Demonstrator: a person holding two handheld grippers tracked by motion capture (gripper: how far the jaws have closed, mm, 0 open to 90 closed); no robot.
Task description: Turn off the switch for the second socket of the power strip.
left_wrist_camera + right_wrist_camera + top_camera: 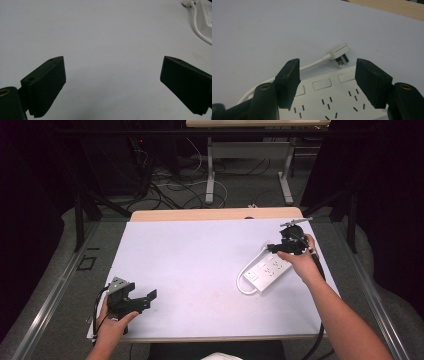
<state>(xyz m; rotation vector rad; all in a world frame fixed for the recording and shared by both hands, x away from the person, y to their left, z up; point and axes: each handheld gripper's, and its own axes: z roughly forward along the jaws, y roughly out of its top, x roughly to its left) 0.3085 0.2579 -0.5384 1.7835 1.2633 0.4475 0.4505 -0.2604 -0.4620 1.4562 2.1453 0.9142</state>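
White sheet over the table point(200, 270) takes up most of what we see. At about three o'clock on it lies the white power strip point(267, 270), its cord point(243, 285) looping round the near end and its plug point(339, 53) resting just beyond it. Our right gripper point(327, 75) hovers over the strip, jaws spread, holding nothing. Down at seven o'clock, our left gripper point(112, 75) gapes wide above bare sheet.
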